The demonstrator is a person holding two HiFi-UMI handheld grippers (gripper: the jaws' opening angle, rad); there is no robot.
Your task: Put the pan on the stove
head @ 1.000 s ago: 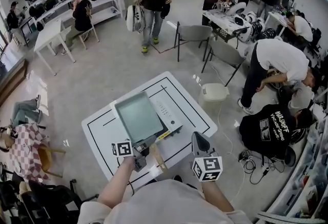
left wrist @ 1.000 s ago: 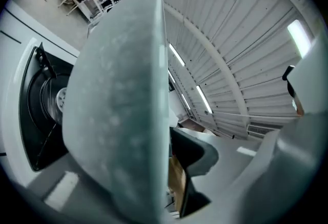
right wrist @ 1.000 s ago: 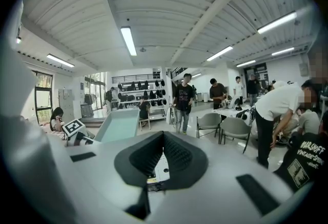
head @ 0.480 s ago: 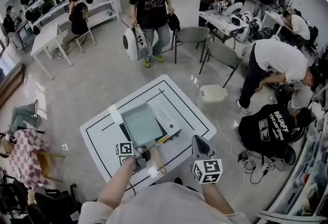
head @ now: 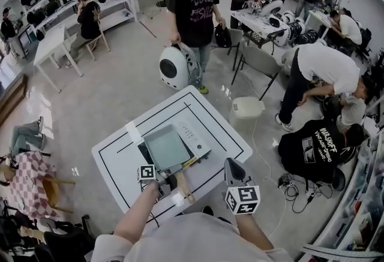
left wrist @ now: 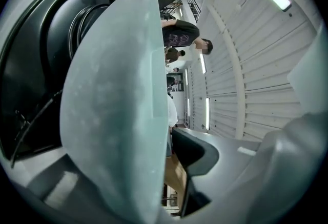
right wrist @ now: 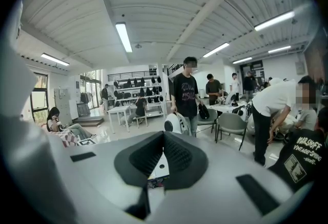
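Item: pan [head: 165, 147], left gripper [head: 163, 183] clamped on its handle [head: 182, 186], over stove [head: 197, 135], middle of table [head: 114, 153]. Right gripper [head: 233, 166] closed, empty. We judge placing under way; next, seat it level, then release.

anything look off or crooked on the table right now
Nothing stands out. The pan is lined up over the stove, its handle clamped in the left gripper; the right gripper is shut and empty.

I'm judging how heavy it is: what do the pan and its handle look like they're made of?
Pan: probably coated or enamelled metal; matte pale green with faint speckles and thin, straight walls. Handle: looks like bare wood, tan and without gloss, gripped by the left tongs.
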